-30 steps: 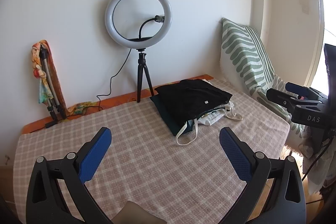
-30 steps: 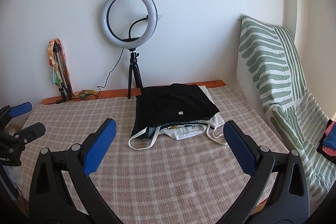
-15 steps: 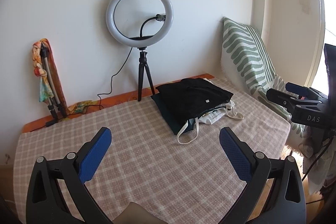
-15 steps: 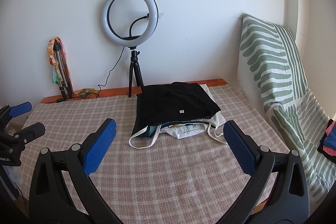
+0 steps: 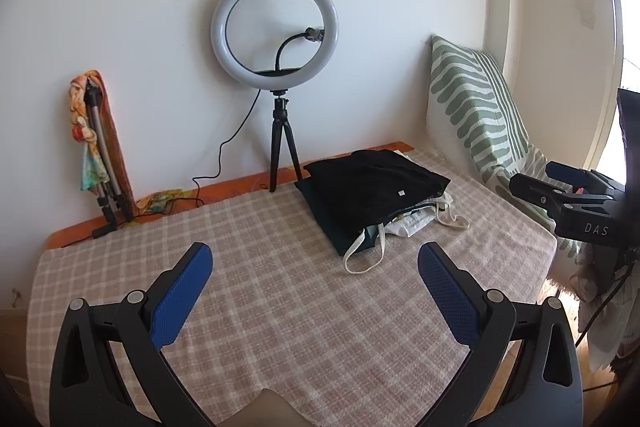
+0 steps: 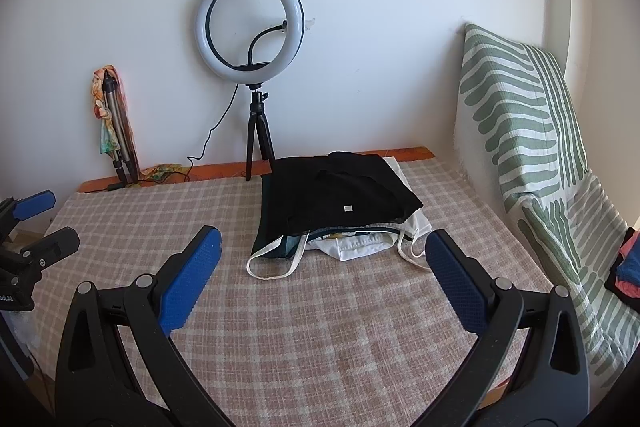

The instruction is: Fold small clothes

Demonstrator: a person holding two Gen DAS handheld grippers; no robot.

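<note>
Both tools are spread wide and hold nothing: the left gripper (image 5: 315, 263) and the right gripper (image 6: 323, 249) hang above the checked cloth (image 6: 320, 327), well short of the clothes. The pile (image 6: 336, 203) lies at about 12 o'clock from the right gripper and 1 o'clock from the left, near the ring light (image 6: 250, 31). A black garment (image 5: 376, 187) lies flat and squared on top; under it show a dark green piece (image 5: 320, 211) and white items with straps (image 6: 368, 247) that trail loose toward the grippers.

This fits two stages: a stack waiting to be folded, or a folded stack just set aside. The neat black top suggests the second; the loose straps suggest the first. I cannot settle which, so no next move is certain.
</note>
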